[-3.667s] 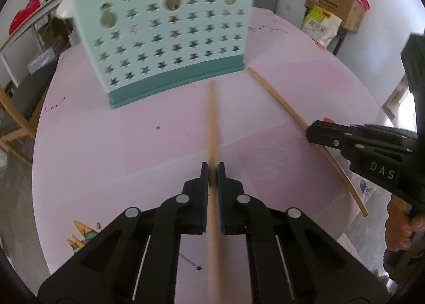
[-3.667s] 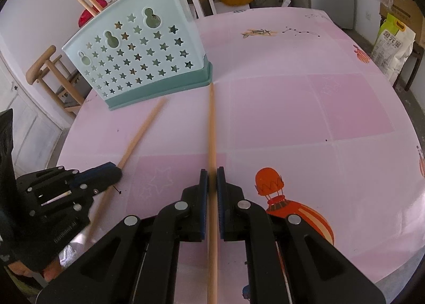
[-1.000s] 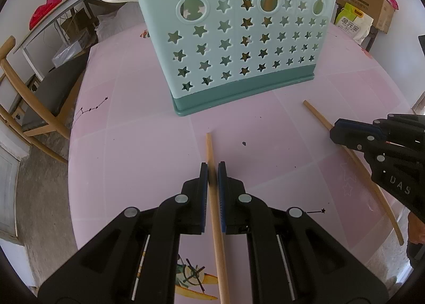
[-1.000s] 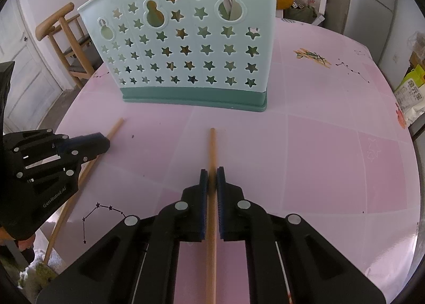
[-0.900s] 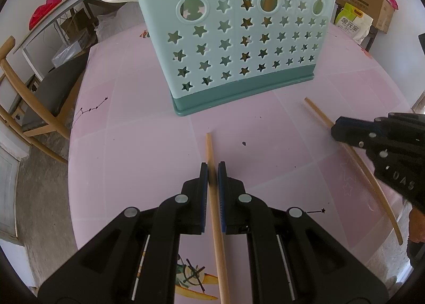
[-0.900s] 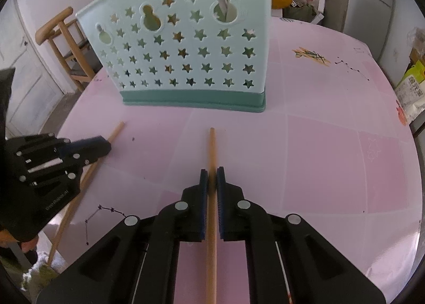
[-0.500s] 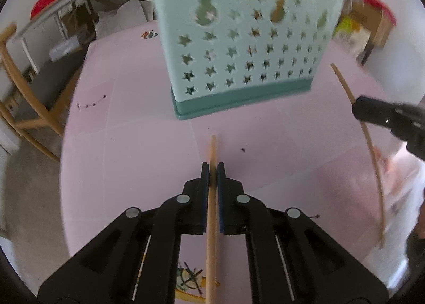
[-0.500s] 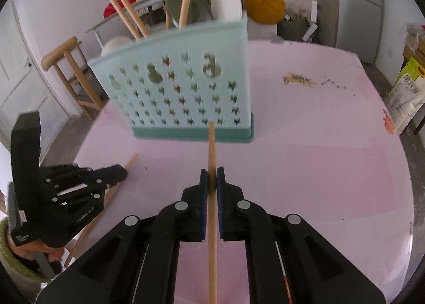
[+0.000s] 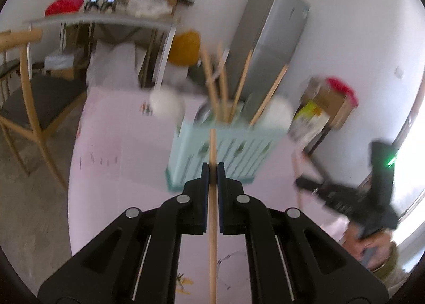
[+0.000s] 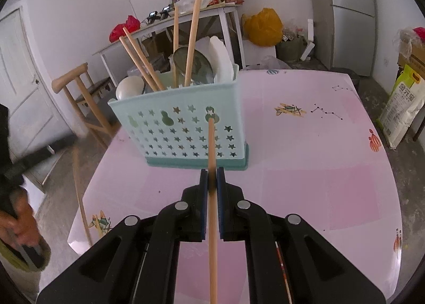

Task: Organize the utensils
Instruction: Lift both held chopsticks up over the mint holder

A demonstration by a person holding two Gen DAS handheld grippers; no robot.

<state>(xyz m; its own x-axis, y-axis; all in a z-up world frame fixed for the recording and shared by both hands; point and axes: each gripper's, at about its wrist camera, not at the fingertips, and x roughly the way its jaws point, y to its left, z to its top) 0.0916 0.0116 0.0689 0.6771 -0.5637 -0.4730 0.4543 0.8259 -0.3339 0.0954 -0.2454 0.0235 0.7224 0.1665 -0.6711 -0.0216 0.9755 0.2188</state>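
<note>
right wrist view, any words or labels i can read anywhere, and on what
Yellow and white sack on the floor at the right: large Chinese characters, too blurred to quote with confidence.
Pink tablecloth: cartoon pictures only, no words.
Teal utensil caddy: star and gourd cutouts, no text.
Left wrist view: motion-blurred, nothing readable.

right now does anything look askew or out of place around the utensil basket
Nothing looks spilled or damaged. The basket stands upright on the pink table, and the chopsticks inside lean at mixed angles, which is normal. Each gripper's jaws are shut on one chopstick: left, right. The left view is blurred.
</note>
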